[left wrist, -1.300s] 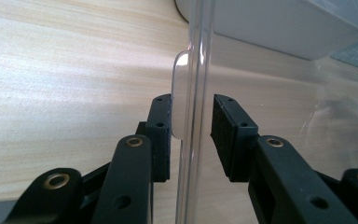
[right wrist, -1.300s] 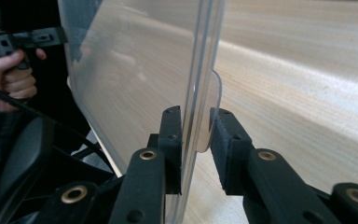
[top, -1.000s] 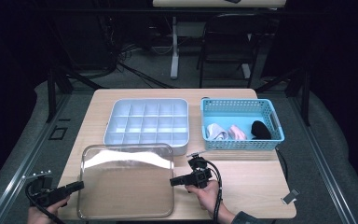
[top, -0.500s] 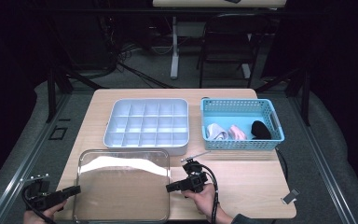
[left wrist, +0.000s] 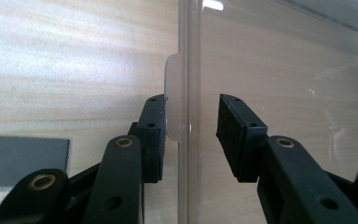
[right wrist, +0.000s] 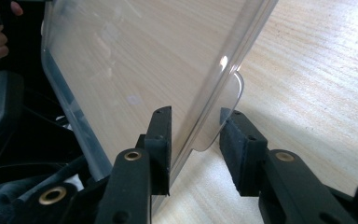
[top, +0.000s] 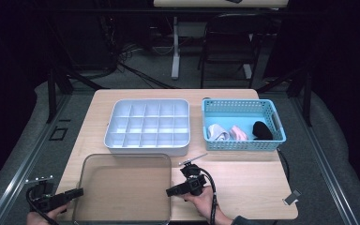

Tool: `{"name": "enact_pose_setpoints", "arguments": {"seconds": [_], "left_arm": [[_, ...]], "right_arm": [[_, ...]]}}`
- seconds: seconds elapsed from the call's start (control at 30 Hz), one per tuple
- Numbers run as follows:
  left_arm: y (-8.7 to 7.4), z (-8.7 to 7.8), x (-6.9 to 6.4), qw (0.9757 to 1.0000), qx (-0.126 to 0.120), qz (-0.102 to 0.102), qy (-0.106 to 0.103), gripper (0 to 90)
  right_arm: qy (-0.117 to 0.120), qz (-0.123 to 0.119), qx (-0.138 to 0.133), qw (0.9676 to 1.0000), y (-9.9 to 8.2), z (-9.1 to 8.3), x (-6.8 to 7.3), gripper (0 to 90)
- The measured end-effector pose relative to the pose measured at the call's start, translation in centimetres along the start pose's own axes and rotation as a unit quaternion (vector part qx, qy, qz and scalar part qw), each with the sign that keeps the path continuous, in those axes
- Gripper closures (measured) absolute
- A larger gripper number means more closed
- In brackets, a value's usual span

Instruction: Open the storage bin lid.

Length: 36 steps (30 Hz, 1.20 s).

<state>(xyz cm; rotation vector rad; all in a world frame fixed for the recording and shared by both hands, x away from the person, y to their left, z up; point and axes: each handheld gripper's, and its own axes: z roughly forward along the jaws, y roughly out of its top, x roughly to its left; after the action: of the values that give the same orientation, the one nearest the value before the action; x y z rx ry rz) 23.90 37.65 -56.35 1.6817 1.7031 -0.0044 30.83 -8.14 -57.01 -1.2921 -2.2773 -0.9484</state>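
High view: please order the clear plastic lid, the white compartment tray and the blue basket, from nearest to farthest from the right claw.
1. Clear plastic lid, at the right claw, on its left.
2. White compartment tray, behind the lid, centre.
3. Blue basket, far right corner.

Lid: large clear flat plastic lid (top: 124, 187), glossy, smooth
Table: pale wooden table (top: 253, 183), matt, grained
Organiser: grey-white compartmented plastic tray (top: 148, 125), smooth
Basket: light-blue perforated plastic basket (top: 242, 106)
Pads: black matt gripper pads (left wrist: 233, 135)

Table lit from above, dark surroundings; soft overhead picture, sharp close-ups.
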Motion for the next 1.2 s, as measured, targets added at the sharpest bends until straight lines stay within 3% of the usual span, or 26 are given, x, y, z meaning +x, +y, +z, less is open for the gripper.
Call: {"name": "enact_pose_setpoints", "arguments": {"seconds": [0.03,0.2,0.3,0.4,0.43,0.53,0.6,0.67,0.83,0.9,0.93,0.97,1.0,1.03,1.07,1.1,1.13,1.17,1.2], "left_arm": [[-0.1,0.2,0.0,1.0000,-0.005,-0.006,0.001,62.7],[-0.1,0.5,0.0,0.9997,0.018,-0.004,0.014,55.6],[0.2,0.4,-0.2,0.9995,0.010,0.003,0.031,51.1],[0.3,0.3,-0.4,0.9994,0.004,0.007,0.033,47.8],[0.3,0.4,-0.5,0.9992,-0.002,0.010,0.039,46.7],[0.5,0.3,-1.0,0.9983,-0.011,0.021,0.054,41.8],[0.9,0.1,-1.6,0.9964,-0.027,0.038,0.072,38.0],[1.0,0.0,-1.9,0.9957,-0.031,0.044,0.075,33.9],[1.7,-0.4,-3.6,0.9897,-0.067,0.084,0.095,25.5],[2.0,-0.7,-4.4,0.9857,-0.080,0.106,0.103,20.8],[2.2,-0.9,-5.2,0.9815,-0.089,0.126,0.113,16.6],[2.4,-1.0,-5.6,0.9794,-0.097,0.134,0.115,15.3],[2.4,-1.0,-5.6,0.9794,-0.097,0.134,0.115,14.8],[2.5,-1.1,-5.9,0.9777,-0.107,0.139,0.115,14.8],[2.9,-1.1,-6.5,0.9745,-0.119,0.150,0.117,12.0],[2.9,-1.1,-6.5,0.9745,-0.119,0.150,0.117,10.3],[3.2,-1.1,-6.8,0.9730,-0.119,0.159,0.118,8.3],[3.8,-0.7,-7.6,0.9708,-0.120,0.172,0.116,6.0],[3.8,-0.7,-7.6,0.9708,-0.120,0.172,0.116,4.0]], "right_arm": [[-0.005,-0.004,0.004,1.0000,0.0,0.1,0.1,63.2],[-0.015,-0.016,0.007,0.9997,0.1,0.4,0.3,57.5],[-0.031,-0.047,0.010,0.9984,0.1,0.2,0.7,47.5],[-0.033,-0.051,0.009,0.9981,0.1,0.0,0.6,45.5],[-0.041,-0.061,0.008,0.9972,0.2,-0.4,0.6,43.4],[-0.043,-0.062,0.007,0.9971,0.3,-0.8,0.5,41.0],[-0.045,-0.067,-0.001,0.9967,0.4,-1.5,0.2,36.9],[-0.053,-0.079,-0.013,0.9954,0.6,-2.2,0.1,34.1],[-0.080,-0.105,-0.025,0.9910,0.8,-4.2,-0.3,26.8],[-0.092,-0.113,-0.034,0.9888,0.9,-5.2,-0.8,22.5],[-0.111,-0.126,-0.040,0.9850,0.7,-6.2,-1.1,19.2],[-0.117,-0.130,-0.042,0.9836,0.6,-6.8,-1.3,17.4],[-0.117,-0.130,-0.042,0.9836,0.6,-6.8,-1.3,17.4],[-0.128,-0.133,-0.046,0.9817,0.5,-7.4,-1.5,15.8],[-0.141,-0.139,-0.053,0.9787,0.3,-8.6,-2.2,14.1],[-0.141,-0.139,-0.053,0.9787,0.3,-8.6,-2.2,14.1],[-0.157,-0.142,-0.058,0.9756,0.1,-9.6,-2.6,11.9],[-0.163,-0.142,-0.060,0.9745,0.0,-10.2,-2.9,9.0],[-0.163,-0.142,-0.060,0.9745,0.0,-10.2,-2.9,9.0]]}}
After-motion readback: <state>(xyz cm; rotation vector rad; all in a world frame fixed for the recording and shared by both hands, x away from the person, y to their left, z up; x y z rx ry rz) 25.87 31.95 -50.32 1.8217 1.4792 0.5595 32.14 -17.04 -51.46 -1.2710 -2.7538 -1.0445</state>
